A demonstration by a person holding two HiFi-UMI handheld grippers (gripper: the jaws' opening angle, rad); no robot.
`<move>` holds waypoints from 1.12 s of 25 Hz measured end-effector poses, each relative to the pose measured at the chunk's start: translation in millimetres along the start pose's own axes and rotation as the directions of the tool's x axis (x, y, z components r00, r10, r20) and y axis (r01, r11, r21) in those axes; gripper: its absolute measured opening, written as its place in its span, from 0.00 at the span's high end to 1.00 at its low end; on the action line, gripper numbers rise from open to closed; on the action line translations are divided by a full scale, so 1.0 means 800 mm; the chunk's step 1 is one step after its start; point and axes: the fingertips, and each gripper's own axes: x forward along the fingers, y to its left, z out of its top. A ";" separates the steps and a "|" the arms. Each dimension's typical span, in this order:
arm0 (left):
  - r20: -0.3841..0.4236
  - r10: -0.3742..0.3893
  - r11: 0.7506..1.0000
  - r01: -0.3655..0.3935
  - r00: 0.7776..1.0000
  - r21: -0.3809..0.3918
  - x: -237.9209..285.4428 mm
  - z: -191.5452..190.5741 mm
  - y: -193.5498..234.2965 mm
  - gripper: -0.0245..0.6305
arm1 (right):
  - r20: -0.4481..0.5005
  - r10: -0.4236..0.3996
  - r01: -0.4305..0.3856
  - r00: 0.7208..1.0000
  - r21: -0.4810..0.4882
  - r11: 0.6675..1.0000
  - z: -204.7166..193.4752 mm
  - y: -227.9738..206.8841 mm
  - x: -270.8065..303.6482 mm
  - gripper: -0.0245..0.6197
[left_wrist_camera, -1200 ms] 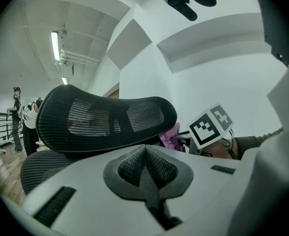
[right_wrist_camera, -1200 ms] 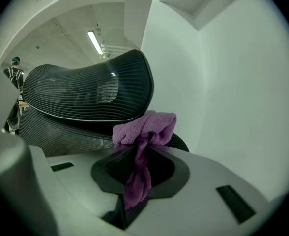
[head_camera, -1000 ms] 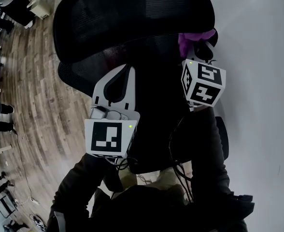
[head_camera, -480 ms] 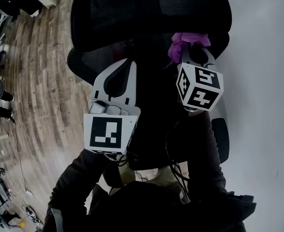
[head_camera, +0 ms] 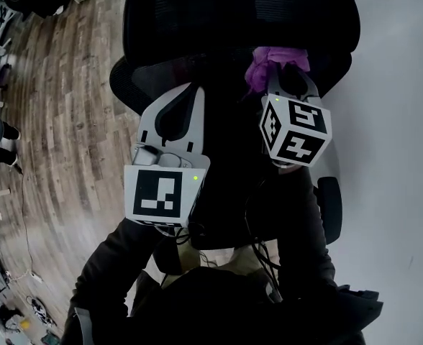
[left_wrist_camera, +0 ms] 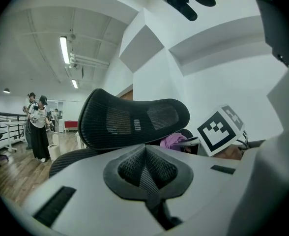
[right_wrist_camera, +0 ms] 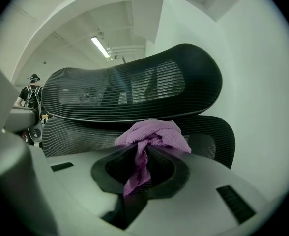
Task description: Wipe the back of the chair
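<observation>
A black mesh office chair [head_camera: 219, 20] stands in front of me, its headrest [right_wrist_camera: 134, 87] above the mesh backrest [right_wrist_camera: 203, 136]. My right gripper [head_camera: 287, 81] is shut on a bunched purple cloth [head_camera: 269, 62], which sits against the top of the backrest, just under the headrest; the purple cloth [right_wrist_camera: 152, 136] fills the jaws in the right gripper view. My left gripper [head_camera: 172, 113] hangs lower left of it, over the chair back, shut with nothing between its jaws. The left gripper view shows the headrest [left_wrist_camera: 134, 117] and the cloth [left_wrist_camera: 171, 140] beyond.
Wood-plank floor [head_camera: 60, 121] lies to the left, a pale wall [head_camera: 398, 121] to the right. People [left_wrist_camera: 36, 127] stand far off in the room by a railing. Cables hang from the grippers near my dark sleeves [head_camera: 305, 228].
The right gripper and purple cloth have slid leftward and slightly down across the top of the backrest. The left gripper has barely moved. The view has shifted so the chair sits further right.
</observation>
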 end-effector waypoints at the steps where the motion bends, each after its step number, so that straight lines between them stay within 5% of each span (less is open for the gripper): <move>1: -0.001 0.003 1.000 -0.003 1.000 0.000 -0.001 -0.001 0.002 0.95 | -0.001 0.005 -0.005 1.000 0.000 1.000 -0.001 0.004 0.001 0.87; 28: 0.000 0.129 0.991 -0.129 0.992 -0.028 -0.058 -0.015 0.088 0.95 | -0.022 0.189 -0.190 0.982 -0.020 0.982 -0.005 0.148 0.010 0.87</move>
